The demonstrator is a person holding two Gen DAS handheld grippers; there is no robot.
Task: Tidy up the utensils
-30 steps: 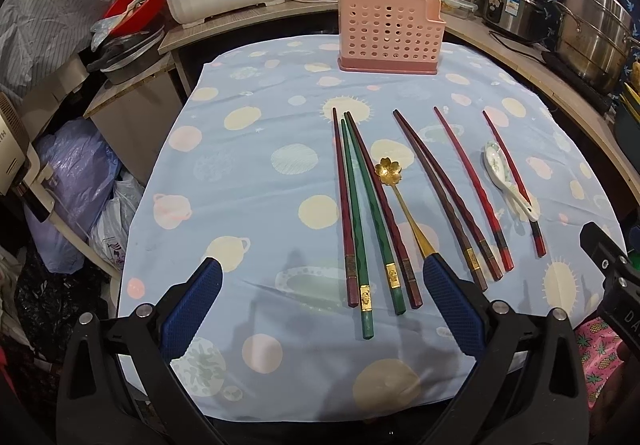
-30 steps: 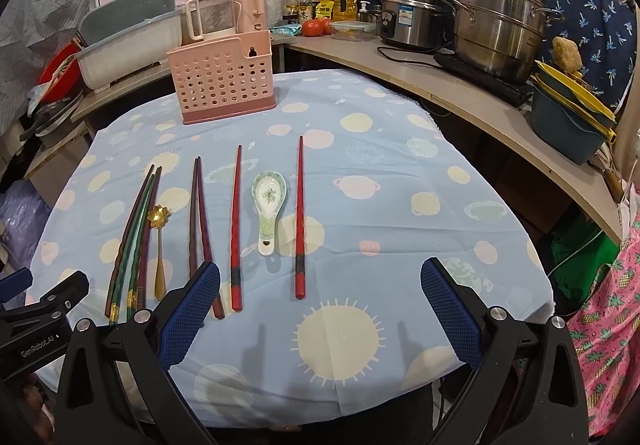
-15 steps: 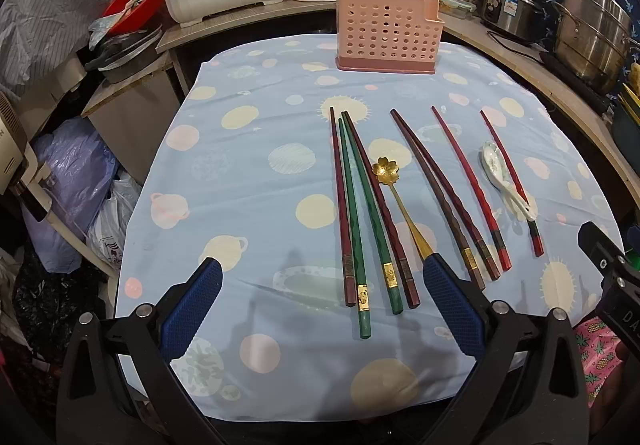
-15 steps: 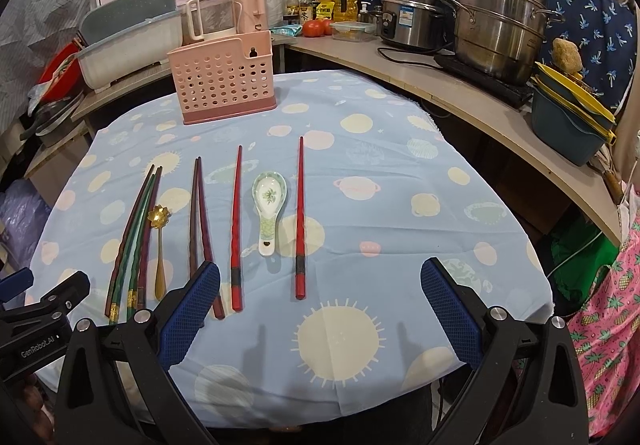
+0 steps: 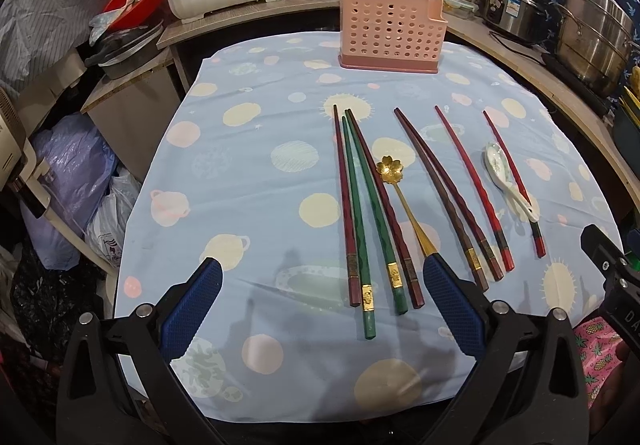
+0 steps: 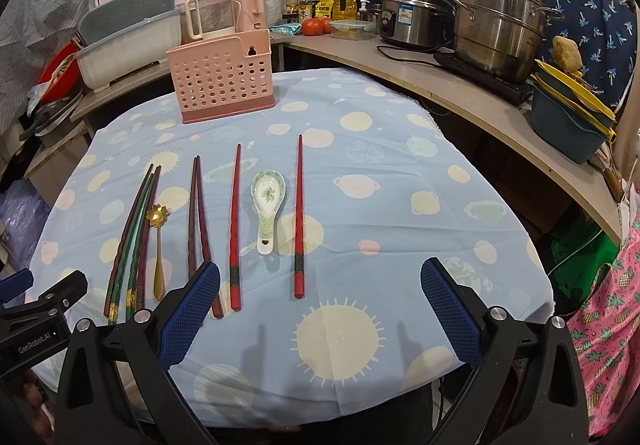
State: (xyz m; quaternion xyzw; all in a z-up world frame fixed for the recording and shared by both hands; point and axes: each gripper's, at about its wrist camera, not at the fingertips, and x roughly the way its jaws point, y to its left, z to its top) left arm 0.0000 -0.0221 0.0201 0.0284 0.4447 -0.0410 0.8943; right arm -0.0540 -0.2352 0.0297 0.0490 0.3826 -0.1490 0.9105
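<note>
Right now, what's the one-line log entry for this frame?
stage: pre-grasp | left gripper: open, empty | right gripper: open, empty | chopsticks, both spoons: on tablecloth | pink holder: upright, far edge

Both the left gripper (image 5: 320, 305) and right gripper (image 6: 320, 305) have black frames, silver screws and blue cross-hatched jaws.

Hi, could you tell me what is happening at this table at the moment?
A person holds two grippers over a blue spotted tablecloth, and sorting has not started. The left gripper and right gripper are both open and empty. Red, brown and green chopsticks, a gold flower-shaped spoon and a white ceramic soup spoon lie in a row on the cloth. The pink perforated plastic utensil holder stands at the far end; nothing shows above its rim.
</note>
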